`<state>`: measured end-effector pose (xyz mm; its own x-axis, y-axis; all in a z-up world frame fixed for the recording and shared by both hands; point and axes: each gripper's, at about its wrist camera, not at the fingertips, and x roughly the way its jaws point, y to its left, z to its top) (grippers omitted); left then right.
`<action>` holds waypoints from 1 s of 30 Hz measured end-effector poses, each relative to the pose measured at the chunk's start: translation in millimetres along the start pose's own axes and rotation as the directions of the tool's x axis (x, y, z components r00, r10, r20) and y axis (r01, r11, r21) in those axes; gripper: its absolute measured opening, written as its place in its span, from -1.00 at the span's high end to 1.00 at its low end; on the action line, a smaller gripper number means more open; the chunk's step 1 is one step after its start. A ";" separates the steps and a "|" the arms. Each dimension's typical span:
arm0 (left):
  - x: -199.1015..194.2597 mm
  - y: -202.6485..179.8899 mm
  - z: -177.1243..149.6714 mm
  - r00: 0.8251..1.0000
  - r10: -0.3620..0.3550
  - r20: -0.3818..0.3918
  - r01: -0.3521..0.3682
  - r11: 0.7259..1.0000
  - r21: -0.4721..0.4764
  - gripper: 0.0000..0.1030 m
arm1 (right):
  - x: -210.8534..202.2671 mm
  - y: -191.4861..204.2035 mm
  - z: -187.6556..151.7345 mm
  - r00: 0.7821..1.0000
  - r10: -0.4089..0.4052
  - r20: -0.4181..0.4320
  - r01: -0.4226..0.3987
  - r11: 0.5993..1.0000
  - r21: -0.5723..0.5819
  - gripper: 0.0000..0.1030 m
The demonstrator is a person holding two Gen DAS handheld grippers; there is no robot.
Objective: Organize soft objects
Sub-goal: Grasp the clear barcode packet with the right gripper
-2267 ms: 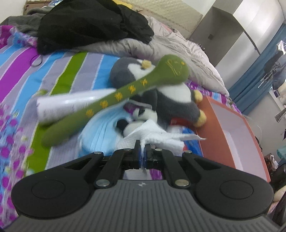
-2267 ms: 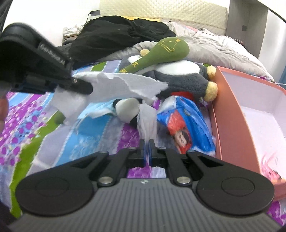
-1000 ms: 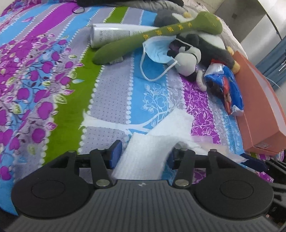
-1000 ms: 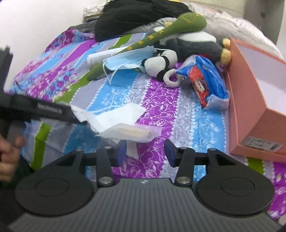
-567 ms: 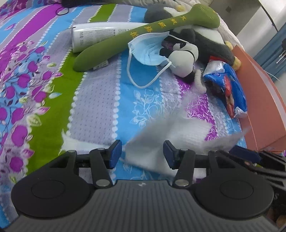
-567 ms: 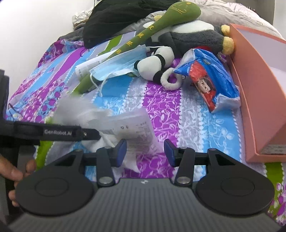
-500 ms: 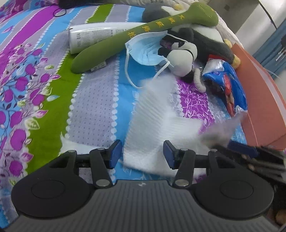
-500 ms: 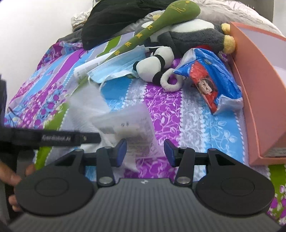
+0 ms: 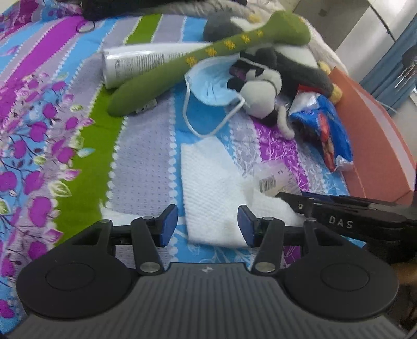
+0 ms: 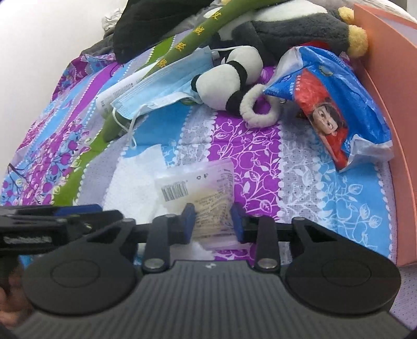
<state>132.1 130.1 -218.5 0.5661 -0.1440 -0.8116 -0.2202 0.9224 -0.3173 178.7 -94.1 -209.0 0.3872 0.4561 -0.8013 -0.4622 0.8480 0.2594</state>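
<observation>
While the left gripper (image 9: pixel 206 224) hangs with its jaws apart over the near end of one white towel (image 9: pixel 208 187), touching nothing, the right gripper (image 10: pixel 212 224) has just been closing its jaws, and one clear packet (image 10: pixel 200 190) with a barcode label lies between them; whether the pads already press on it I cannot tell. That packet rests on the towel's right edge, and both lie flat on the bedspread (image 9: pixel 146 167).

Farther up the bed sits a cluster: one green plush stick (image 9: pixel 208 57) lying slantwise across one white tube (image 9: pixel 135 62), one blue face mask (image 9: pixel 211 83) beside it with loose ear loops, one small panda (image 10: pixel 229 78), one large grey penguin (image 10: pixel 292 28) behind the panda, and one blue-and-red snack bag (image 10: pixel 336 104) just beside the wall of one orange box (image 10: pixel 391 78).

Striped in purple, blue, green and grey with flower prints, the bedspread covers the whole bed. Dark clothing (image 10: pixel 156 23) is heaped at the far end against a white wall. Blue curtains (image 9: pixel 391 65) hang at the far right in the left wrist view.
</observation>
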 end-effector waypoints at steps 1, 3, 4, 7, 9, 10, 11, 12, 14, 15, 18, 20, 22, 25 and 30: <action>-4.0 0.3 0.4 1.000 -0.009 0.002 0.009 1.000 0.010 -0.11 | -1.1 0.2 -0.9 1.000 -0.002 0.001 0.002 1.000 -0.005 0.47; -13.5 -0.1 1.4 1.000 -0.023 0.022 0.022 0.999 0.027 -0.13 | -2.7 -0.1 -0.4 1.000 -0.006 0.003 0.006 1.000 -0.004 0.52; -18.5 -0.5 1.3 0.999 -0.037 0.035 0.036 0.999 0.037 -0.17 | -3.1 -0.3 0.1 1.000 -0.009 0.004 0.009 1.000 0.000 0.55; -23.3 -2.2 0.2 0.998 -0.053 0.045 0.051 0.998 0.046 -0.38 | -6.6 -3.1 1.3 1.000 -0.018 0.010 0.018 1.000 0.021 0.61; -22.1 -4.9 -1.4 0.997 -0.065 0.034 0.063 0.996 0.057 -0.39 | -8.8 -4.4 2.6 1.000 -0.025 0.014 0.025 0.999 0.029 0.63; -21.0 -8.5 -1.8 0.997 -0.072 0.032 0.070 0.995 0.070 -0.39 | -10.5 -5.1 3.3 0.999 -0.034 0.016 0.033 0.999 0.030 0.65; -18.9 -12.5 -2.6 0.997 -0.078 0.030 0.075 0.994 0.084 -0.39 | -12.6 -6.6 3.7 0.999 -0.038 0.019 0.038 0.999 0.028 0.66; -17.4 -16.6 -3.6 0.996 -0.083 0.026 0.080 0.992 0.101 -0.39 | -14.8 -7.8 4.4 0.999 -0.046 0.024 0.045 0.999 0.027 0.68; -12.7 -25.4 -5.7 0.996 -0.086 0.011 0.084 0.987 0.140 -0.39 | -18.1 -10.8 6.0 0.998 -0.060 0.031 0.059 0.998 0.032 0.69; -8.7 -29.0 -6.4 0.997 -0.080 -0.001 0.079 0.984 0.158 -0.39 | -18.9 -12.7 7.0 0.997 -0.066 0.033 0.064 0.997 0.037 0.70; 7.3 -35.8 -8.0 0.996 -0.058 -0.065 0.069 0.981 0.183 -0.39 | -24.0 -22.1 8.8 0.994 -0.098 0.042 0.095 0.994 0.059 0.71; 16.4 -39.0 -10.5 0.991 -0.064 -0.115 0.086 0.976 0.199 -0.40 | -28.4 -26.9 8.5 0.991 -0.129 0.048 0.126 0.991 0.054 0.71; 21.3 -46.6 -14.0 0.991 -0.034 -0.132 0.068 0.963 0.260 -0.43 | -31.0 -31.9 7.1 0.990 -0.133 0.042 0.130 0.989 0.063 0.71; 23.9 -54.9 -17.2 0.991 -0.014 -0.136 0.056 0.949 0.311 -0.54 | -32.3 -38.7 3.1 0.989 -0.146 0.021 0.144 0.987 0.074 0.67; 32.2 -61.5 -19.6 0.989 0.012 -0.144 0.036 0.945 0.324 -0.61 | -26.1 -41.8 -4.2 0.988 -0.152 -0.008 0.152 0.985 0.079 0.47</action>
<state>148.3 61.7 -234.7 0.4430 -0.1835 -0.8775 0.0700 0.9829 -0.1702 184.5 -142.6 -201.2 0.4465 0.3195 -0.8358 -0.3334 0.9262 0.1760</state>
